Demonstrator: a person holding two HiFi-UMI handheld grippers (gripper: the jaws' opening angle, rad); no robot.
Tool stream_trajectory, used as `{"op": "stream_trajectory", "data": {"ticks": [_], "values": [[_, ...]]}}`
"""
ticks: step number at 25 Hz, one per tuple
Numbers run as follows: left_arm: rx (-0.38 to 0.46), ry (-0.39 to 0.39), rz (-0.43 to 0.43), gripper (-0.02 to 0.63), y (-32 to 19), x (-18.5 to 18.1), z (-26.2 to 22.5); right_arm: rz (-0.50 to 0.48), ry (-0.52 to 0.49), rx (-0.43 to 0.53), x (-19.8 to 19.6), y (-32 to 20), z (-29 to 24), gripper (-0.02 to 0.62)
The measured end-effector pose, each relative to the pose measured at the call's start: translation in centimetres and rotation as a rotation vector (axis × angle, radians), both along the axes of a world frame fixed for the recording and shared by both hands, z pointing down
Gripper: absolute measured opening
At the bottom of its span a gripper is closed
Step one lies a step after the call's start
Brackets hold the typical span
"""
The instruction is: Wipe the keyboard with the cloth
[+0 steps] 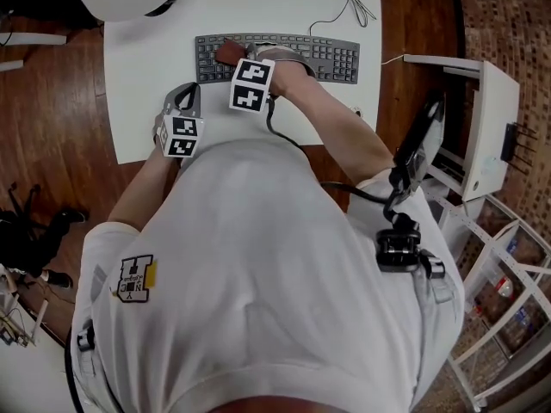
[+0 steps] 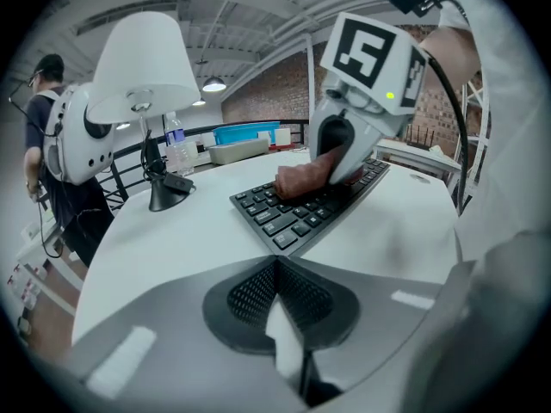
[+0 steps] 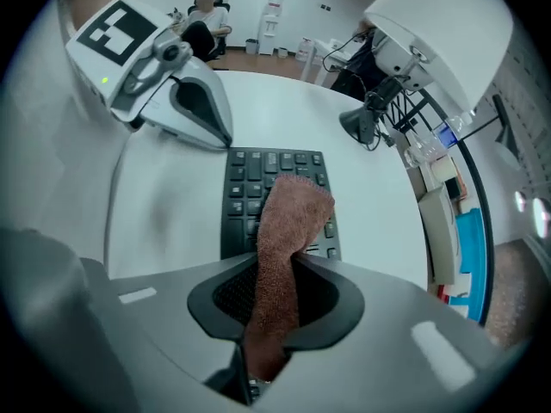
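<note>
My right gripper (image 3: 274,321) pinches the brown cloth (image 3: 291,218), jaws barely apart on it, laying its loose end on the keyboard's (image 3: 244,188) left keys to wipe. The left gripper (image 2: 280,321), closed and empty, waits by the table's (image 1: 142,54) near edge.

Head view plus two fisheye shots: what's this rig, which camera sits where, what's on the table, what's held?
There is no robot. A person holds a two-jaw gripper in each hand. The head view comes from a camera on the person's head, looking steeply down. The other two views come from wide-angle cameras, one riding on each gripper and looking along its jaws. On the white table are a dark keyboard and a white lamp. The right gripper is shut on a brown cloth that drapes onto the keys. The left gripper is shut and empty, near the keyboard.
</note>
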State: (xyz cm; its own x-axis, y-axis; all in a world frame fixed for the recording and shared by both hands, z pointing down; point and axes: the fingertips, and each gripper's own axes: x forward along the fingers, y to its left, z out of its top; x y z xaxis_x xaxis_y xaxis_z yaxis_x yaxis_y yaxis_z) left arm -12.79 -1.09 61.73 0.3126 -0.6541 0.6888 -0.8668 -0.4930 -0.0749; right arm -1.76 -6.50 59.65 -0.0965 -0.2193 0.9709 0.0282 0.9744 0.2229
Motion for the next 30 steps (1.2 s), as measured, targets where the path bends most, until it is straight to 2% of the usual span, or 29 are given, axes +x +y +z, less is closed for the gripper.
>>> {"op": "stream_trajectory", "data": {"ticks": [6, 9, 12, 16, 20, 24, 30], "values": [[-0.023, 0.020, -0.002, 0.000, 0.1, 0.1, 0.0, -0.035, 0.001, -0.046, 0.5, 6.0, 0.6, 0.074], [-0.026, 0.023, -0.002, 0.000, 0.0, 0.1, 0.0, -0.047, -0.005, -0.067, 0.4, 6.9, 0.7, 0.074], [-0.035, 0.033, 0.000, 0.000, 0.0, 0.3, -0.1, -0.039, -0.035, -0.038, -0.8, 4.2, -0.4, 0.074], [-0.048, 0.047, 0.005, 0.000, -0.2, 0.4, -0.1, 0.004, -0.070, 0.050, -3.9, -3.3, -1.7, 0.074], [-0.053, 0.054, 0.005, 0.000, -0.1, 0.4, -0.3, 0.016, -0.042, 0.079, -5.6, -7.0, -1.0, 0.074], [-0.054, 0.060, 0.010, 0.000, -0.1, 0.4, -0.5, -0.010, -0.025, 0.066, -5.6, -5.4, -0.8, 0.074], [-0.055, 0.059, 0.008, 0.000, 0.1, 0.0, -0.5, -0.064, -0.022, 0.026, -5.1, 0.3, -0.5, 0.074]]}}
